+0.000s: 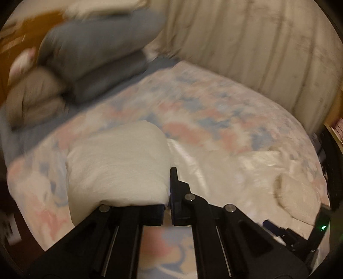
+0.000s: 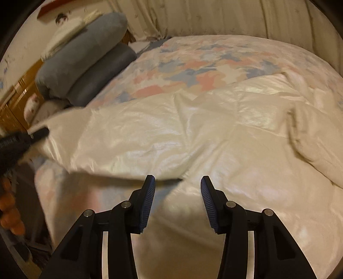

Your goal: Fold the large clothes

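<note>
cream quilt (image 2: 193, 133), pink/blue patchy cover (image 2: 203, 64)

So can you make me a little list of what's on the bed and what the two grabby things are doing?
place: a bed with a curtain behind it
big cover: cream quilt with a pink and blue patterned side, spread over the bed
left gripper: shut on a corner of the quilt, lifting it
right gripper: open above the quilt, nothing between its fingers
also on the bed: rolled grey blankets stacked near the far corner
fold: not finished yet
</note>
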`<state>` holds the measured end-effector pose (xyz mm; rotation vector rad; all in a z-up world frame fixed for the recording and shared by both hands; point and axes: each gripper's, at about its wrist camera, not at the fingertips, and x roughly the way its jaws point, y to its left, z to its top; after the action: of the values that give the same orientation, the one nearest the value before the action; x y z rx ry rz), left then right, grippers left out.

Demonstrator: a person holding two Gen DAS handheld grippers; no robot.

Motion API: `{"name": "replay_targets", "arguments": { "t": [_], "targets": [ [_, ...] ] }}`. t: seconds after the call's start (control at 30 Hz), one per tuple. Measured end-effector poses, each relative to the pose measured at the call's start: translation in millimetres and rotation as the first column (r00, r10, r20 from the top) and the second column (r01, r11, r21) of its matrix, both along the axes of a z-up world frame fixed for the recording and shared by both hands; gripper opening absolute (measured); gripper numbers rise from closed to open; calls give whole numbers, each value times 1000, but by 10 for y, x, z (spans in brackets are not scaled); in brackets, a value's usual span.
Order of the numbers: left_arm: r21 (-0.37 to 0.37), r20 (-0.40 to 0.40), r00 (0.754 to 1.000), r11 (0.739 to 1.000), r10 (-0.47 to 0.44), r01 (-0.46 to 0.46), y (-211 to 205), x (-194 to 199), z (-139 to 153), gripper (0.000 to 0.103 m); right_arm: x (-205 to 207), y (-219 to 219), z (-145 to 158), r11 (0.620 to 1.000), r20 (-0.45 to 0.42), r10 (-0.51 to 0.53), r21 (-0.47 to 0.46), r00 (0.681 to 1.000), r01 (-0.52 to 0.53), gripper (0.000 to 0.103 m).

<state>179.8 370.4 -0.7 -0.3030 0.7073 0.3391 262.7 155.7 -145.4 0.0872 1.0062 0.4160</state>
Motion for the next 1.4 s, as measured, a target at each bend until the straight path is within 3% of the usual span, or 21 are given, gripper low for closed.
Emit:
{"name": "replay_targets", "arguments": {
  "t": [0.17,0.33,0.43,0.53,0.67,0.73,0.8,0.9,1.0,1.27,1.4],
  "targets": [
    [41,63,984,985,-168,165,-906,239,630,1,-189,-744,317,996,44,-80,50,996,78,45],
    [60,61,937,938,-344,340,-2076,645,679,2,-378,-1747,591,974,122,-227,43,966,224,45],
    [44,18,904,904,-427,426,-2705,959,384,2,-407,-2340,616,950,122,-313,37,942,310,45],
    [16,-57,872,873,-486,487,-3246,1201,-137,2,-481,-2857,534,925,101,-380,26,920,379,46],
    [-68,-134,823,833,-552,549,-3605,1352,-780,5,-506,-3406,323,901,55,-433,-3,900,434,46],
    [-140,-159,793,808,-589,572,-3658,1417,-1013,17,-547,-3591,209,895,27,-446,-4,895,446,56],
    [-181,-164,778,793,-607,581,-3640,1401,-1160,46,-553,-3706,112,892,7,-452,11,892,452,65],
    [-226,-126,784,787,-608,574,-3560,1373,-1227,54,-552,-3770,-1,895,-8,-444,37,896,444,70],
    [-293,-67,790,769,-610,569,-3354,1268,-1099,57,-505,-3639,1,901,-6,-430,50,903,430,70],
    [-239,-5,853,829,-522,506,-2787,967,-633,59,-296,-3052,269,943,39,-333,40,942,332,77],
    [-244,7,878,851,-479,466,-2461,868,-524,59,-238,-2717,430,965,77,-261,22,962,260,86]
  ]
}}
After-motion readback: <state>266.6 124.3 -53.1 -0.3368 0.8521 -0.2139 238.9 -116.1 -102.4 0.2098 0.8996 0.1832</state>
